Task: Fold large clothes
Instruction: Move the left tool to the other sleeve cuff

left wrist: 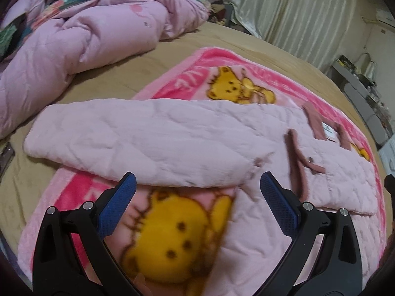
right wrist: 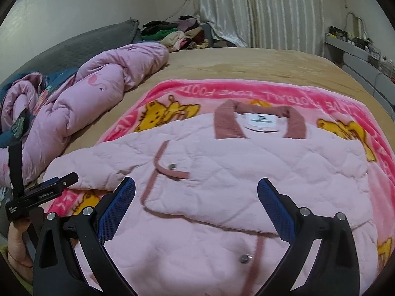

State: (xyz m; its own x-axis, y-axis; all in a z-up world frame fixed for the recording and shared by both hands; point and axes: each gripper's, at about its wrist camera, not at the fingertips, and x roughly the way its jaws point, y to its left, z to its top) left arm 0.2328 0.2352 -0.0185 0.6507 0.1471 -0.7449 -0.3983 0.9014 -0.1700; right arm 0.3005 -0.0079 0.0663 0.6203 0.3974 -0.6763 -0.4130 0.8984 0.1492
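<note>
A pale pink quilted jacket [right wrist: 246, 172] lies front up on a pink bear-print blanket [right wrist: 192, 91], collar [right wrist: 296, 123] toward the far side. Its left sleeve [left wrist: 138, 138] stretches out sideways. My left gripper [left wrist: 197, 187] is open just above the sleeve's near edge, nothing between its blue pads. My right gripper [right wrist: 196, 190] is open over the jacket's chest, above the flap with a metal snap [right wrist: 172, 166]. The left gripper's body [right wrist: 42, 194] and the hand [right wrist: 17, 244] holding it show at the left of the right wrist view.
The blanket [left wrist: 172, 234] lies on a tan bed sheet [right wrist: 259, 61]. A bunched pink duvet [left wrist: 81, 49] sits along the left side. Clothes are heaped [right wrist: 177, 33] at the far corner by a curtain [right wrist: 259, 7]. A grey shelf [right wrist: 358, 56] stands at the right.
</note>
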